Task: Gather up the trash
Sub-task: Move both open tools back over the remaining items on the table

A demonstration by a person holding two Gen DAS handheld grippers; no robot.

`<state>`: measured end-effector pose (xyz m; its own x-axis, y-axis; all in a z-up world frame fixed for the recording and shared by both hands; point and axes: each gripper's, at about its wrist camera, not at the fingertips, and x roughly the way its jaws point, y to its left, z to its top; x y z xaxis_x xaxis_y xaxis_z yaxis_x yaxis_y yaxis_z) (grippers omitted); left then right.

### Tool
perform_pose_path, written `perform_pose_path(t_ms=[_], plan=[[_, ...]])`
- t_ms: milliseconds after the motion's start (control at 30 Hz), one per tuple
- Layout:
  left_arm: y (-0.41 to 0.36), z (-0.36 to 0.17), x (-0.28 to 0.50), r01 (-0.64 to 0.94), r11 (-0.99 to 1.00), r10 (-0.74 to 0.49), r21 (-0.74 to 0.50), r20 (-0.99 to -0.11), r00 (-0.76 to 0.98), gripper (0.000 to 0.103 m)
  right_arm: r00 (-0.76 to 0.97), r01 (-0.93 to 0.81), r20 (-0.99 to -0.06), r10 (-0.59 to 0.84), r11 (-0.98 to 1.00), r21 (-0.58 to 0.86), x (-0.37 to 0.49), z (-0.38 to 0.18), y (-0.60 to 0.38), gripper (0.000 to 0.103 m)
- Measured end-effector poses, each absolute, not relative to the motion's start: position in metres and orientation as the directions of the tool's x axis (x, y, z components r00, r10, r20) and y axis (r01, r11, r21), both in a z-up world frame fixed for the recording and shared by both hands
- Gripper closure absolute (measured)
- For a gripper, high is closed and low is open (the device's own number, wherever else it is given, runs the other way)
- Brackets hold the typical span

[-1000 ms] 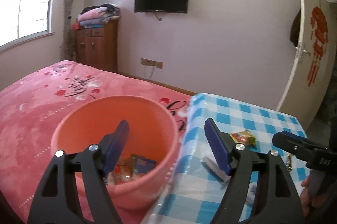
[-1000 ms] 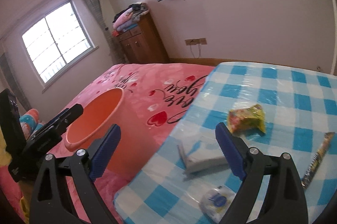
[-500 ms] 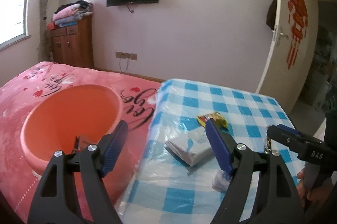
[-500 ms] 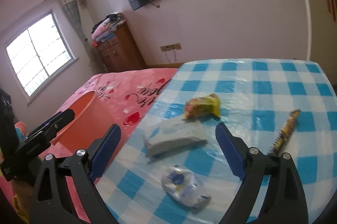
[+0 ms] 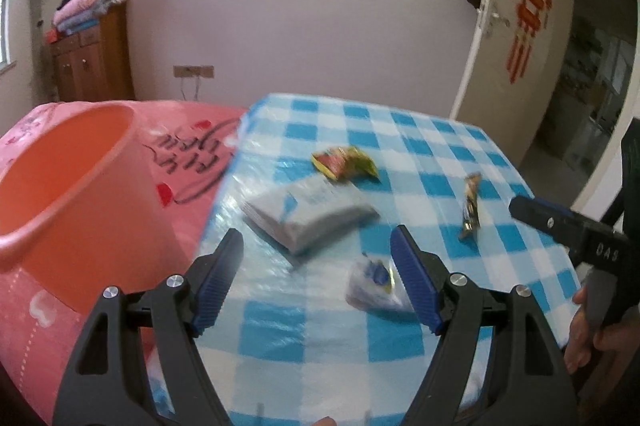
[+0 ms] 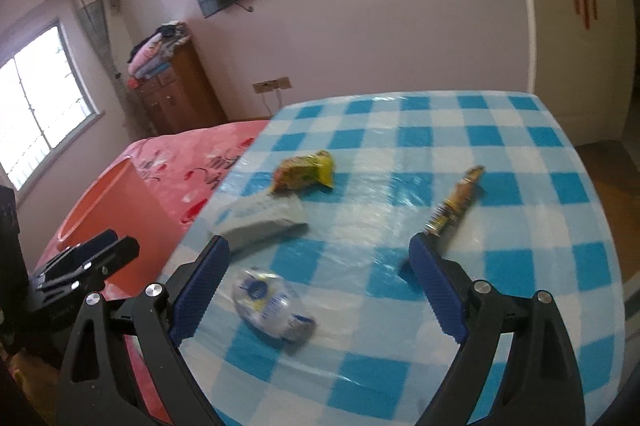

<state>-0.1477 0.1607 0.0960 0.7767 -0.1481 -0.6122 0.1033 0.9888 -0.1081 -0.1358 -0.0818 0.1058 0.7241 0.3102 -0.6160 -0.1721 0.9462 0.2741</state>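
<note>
Trash lies scattered on a blue-and-white checked tablecloth, and both grippers hang above its near edge with their blue-padded jaws spread wide and nothing between them.

Far to the left of the left gripper stands an orange plastic bucket, resting on a pink bedspread and touching the side of the table. Straight ahead of this gripper, just past its fingertips, is a flat grey-white tissue pack. Beyond the pack lies a crumpled yellow-green snack wrapper. Close against the inner side of the gripper's right finger sits a small clear wrapper with a blue label. Farther right, ahead of that finger, a long thin brown wrapper lies lengthwise. At the right edge the other gripper's body is seen held in a hand.

From the right gripper, the bucket is off to the left, behind the left gripper's body. The tissue pack lies just ahead of its left fingertip, with the snack wrapper beyond it. The clear wrapper rests between the two fingers, nearer the left one and below the tips. The long wrapper runs away from the right fingertip, its near end hidden behind that tip.
</note>
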Motion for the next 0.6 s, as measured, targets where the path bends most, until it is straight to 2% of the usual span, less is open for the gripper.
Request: perform_pose_path(t_ms=[267, 600], plan=[[0.141, 0.071, -0.139, 0.169, 0.979, -0.201, -0.113, -0.674, 0.711, 0.026, 0.695, -0.081, -0.667, 0.267, 0.952, 0.296, -0.139, 0.08, -0.118, 0.013], [0.123, 0.083, -0.07, 0.247, 0.966, -0.229, -0.073, -0.681, 0.695, 0.026, 0.641, 0.014, -0.707, 0.3, 0.916, 0.401, -0.104, 0.052, -0.165, 0.013]])
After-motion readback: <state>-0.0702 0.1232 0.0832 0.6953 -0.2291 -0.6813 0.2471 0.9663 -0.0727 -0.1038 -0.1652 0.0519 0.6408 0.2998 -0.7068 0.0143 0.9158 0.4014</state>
